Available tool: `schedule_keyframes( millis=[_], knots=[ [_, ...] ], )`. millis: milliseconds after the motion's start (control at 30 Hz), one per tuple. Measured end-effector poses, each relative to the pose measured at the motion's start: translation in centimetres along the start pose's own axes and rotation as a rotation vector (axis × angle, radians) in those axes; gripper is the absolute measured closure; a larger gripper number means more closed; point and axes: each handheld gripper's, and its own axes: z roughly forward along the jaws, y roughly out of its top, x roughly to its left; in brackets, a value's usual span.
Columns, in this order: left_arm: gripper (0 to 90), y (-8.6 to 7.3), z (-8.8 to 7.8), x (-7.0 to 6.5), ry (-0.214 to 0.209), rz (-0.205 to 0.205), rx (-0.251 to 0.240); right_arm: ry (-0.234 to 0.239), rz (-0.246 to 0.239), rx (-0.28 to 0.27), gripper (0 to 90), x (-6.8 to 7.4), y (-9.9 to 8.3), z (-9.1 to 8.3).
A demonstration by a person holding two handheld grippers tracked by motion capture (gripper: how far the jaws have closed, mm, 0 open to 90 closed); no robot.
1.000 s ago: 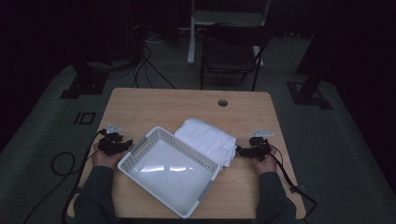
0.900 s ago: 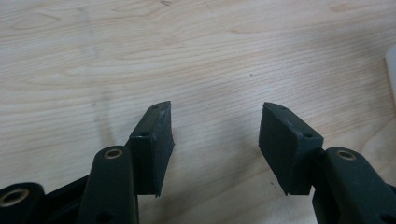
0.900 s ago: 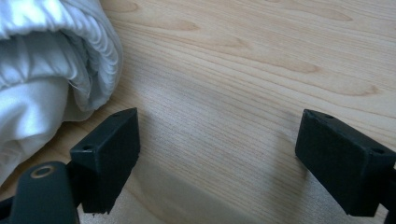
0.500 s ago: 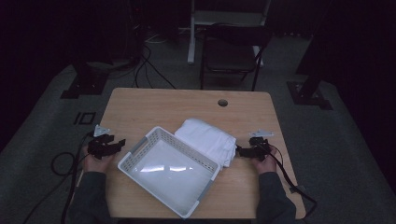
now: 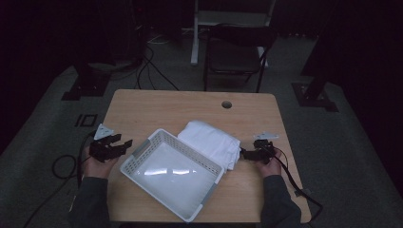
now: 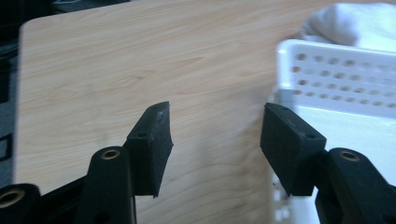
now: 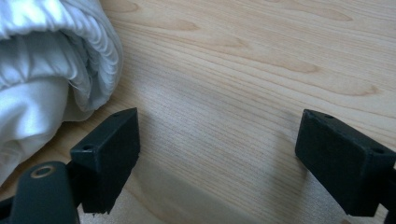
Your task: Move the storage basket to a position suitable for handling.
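Note:
A white perforated basket [image 5: 190, 149] lies at an angle on the wooden table [image 5: 157, 109], with nothing in it. A folded white towel [image 5: 211, 142] rests against its right far side. My left gripper [image 5: 124, 144] hovers off the basket's left corner, open. Its jaws have just been closing a little, and nothing is between them. In the left gripper view the left gripper [image 6: 215, 121] points over bare wood beside the basket wall [image 6: 336, 79], with the towel [image 6: 345, 21] behind. My right gripper [image 5: 243, 153] sits low at the towel's right edge, open. In the right gripper view the right gripper [image 7: 219, 126] has the towel [image 7: 42, 70] just left of its left jaw.
The far half of the table is bare wood with a cable hole [image 5: 226, 104]. A dark chair [image 5: 235, 52] stands behind the table. Cables [image 5: 62, 166] trail on the floor at the left.
My left gripper has lifted and drifted left, away from the basket's corner. The right gripper, basket and towel have not moved.

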Motion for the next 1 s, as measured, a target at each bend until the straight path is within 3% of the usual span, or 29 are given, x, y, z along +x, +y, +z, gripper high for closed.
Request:
schedule_keyframes(
  millis=[100,200,233,400,567,767,900,1000],
  knots=[
    [47.3,0.2,0.4,-0.5,-0.019,0.02,0.022,0.0,0.0,0.0,13.7,0.0,0.0,0.0],
    [51.5,0.3,1.5,-1.6,-0.055,0.062,0.081,0.0,0.0,0.0,13.7,0.0,0.0,0.0],
    [52.3,0.3,1.7,-1.8,-0.072,0.061,0.077,0.0,0.0,0.0,13.7,0.0,0.0,0.0],
    [62.4,-0.1,2.5,-2.4,-0.082,0.097,0.148,0.0,0.0,0.0,13.7,0.0,0.0,0.0],
    [75.6,-0.4,2.3,-2.3,-0.094,0.098,0.151,0.0,0.0,0.0,13.8,0.0,0.0,0.0],
    [77.6,-1.0,1.4,-0.9,-0.056,0.075,0.156,0.0,0.001,0.0,13.8,0.0,0.0,0.0],
    [77.8,-1.8,0.4,0.7,-0.018,0.042,0.152,0.0,0.0,0.0,13.8,0.0,0.0,0.0],
    [77.9,-2.5,-0.6,2.4,0.036,0.011,0.153,0.0,0.0,0.0,13.9,0.0,0.0,0.0]
  ],
)
